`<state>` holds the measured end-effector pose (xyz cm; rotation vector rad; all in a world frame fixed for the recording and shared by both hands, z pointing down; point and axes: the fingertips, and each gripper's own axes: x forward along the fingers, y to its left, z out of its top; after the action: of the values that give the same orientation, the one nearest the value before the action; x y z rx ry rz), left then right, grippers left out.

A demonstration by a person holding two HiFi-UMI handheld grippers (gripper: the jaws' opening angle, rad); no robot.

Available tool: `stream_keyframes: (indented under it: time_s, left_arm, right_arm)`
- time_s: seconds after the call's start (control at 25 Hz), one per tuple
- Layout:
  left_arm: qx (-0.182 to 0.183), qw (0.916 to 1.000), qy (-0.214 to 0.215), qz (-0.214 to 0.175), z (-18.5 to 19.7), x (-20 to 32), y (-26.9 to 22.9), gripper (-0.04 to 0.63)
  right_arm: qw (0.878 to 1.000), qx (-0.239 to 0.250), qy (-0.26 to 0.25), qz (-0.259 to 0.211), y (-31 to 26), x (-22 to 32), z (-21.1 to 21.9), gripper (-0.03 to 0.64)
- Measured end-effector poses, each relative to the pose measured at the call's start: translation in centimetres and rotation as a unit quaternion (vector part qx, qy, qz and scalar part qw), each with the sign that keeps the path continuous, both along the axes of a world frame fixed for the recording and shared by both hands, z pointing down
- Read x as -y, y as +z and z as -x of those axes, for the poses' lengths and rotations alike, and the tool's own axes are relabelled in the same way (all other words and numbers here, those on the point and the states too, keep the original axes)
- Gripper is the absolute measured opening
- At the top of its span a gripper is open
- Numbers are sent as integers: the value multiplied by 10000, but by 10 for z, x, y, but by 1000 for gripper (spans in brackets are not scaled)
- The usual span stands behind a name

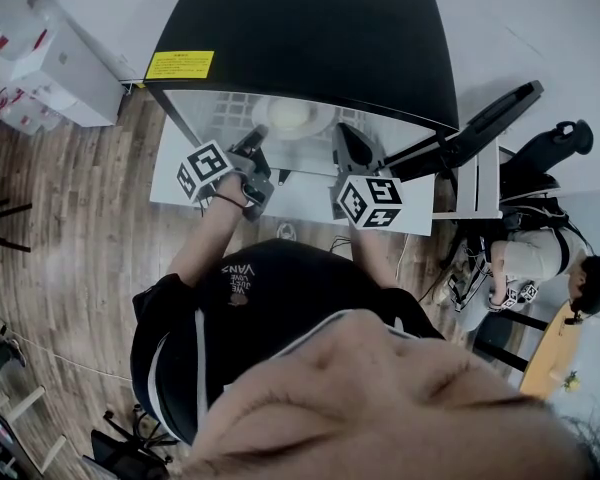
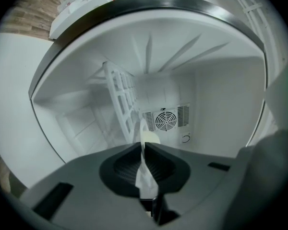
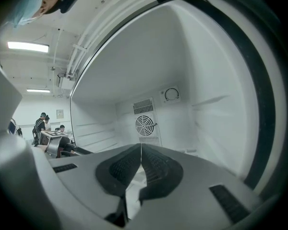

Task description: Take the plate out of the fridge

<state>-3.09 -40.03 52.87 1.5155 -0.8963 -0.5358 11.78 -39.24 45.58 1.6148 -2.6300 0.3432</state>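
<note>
A cream plate [image 1: 292, 116] lies inside the open black fridge [image 1: 300, 38]. My left gripper [image 1: 256, 144] reaches in at the plate's left rim. In the left gripper view the left gripper [image 2: 143, 145] is shut on the plate [image 2: 149, 137], whose thin pale rim stands edge-on between the pads. My right gripper [image 1: 351, 150] is at the fridge opening to the right of the plate. In the right gripper view the right gripper [image 3: 141, 146] has its jaws shut together at the tips with nothing between them, and the plate is not seen there.
A white wire rack [image 2: 120, 97] and a round fan grille [image 2: 165, 120] are at the back of the fridge's white interior. A white surface [image 1: 170, 183] lies in front of the fridge. White boxes [image 1: 40, 58] stand far left; a seated person [image 1: 540, 253] is at the right.
</note>
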Motion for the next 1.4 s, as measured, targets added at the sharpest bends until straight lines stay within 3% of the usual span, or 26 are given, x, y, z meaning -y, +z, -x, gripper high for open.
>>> stream_keyframes:
  time_s: [0.84, 1.08, 1.2, 1.4]
  left_arm:
    - [-133, 9999, -11, -86, 15, -19, -4, 28]
    - [-181, 9998, 36, -23, 16, -23, 1, 28]
    - [-188, 9998, 43, -21, 17, -23, 2, 28]
    - [-187, 9998, 67, -22, 17, -24, 3, 28]
  right_arm:
    - [9986, 424, -23, 323, 17, -11, 14, 13]
    - [9945, 856, 119, 595, 28, -13, 12, 16]
    - [9911, 1060, 77, 807, 36, -14, 16, 130]
    - [9821, 1441, 147, 1205, 52, -15, 17, 137]
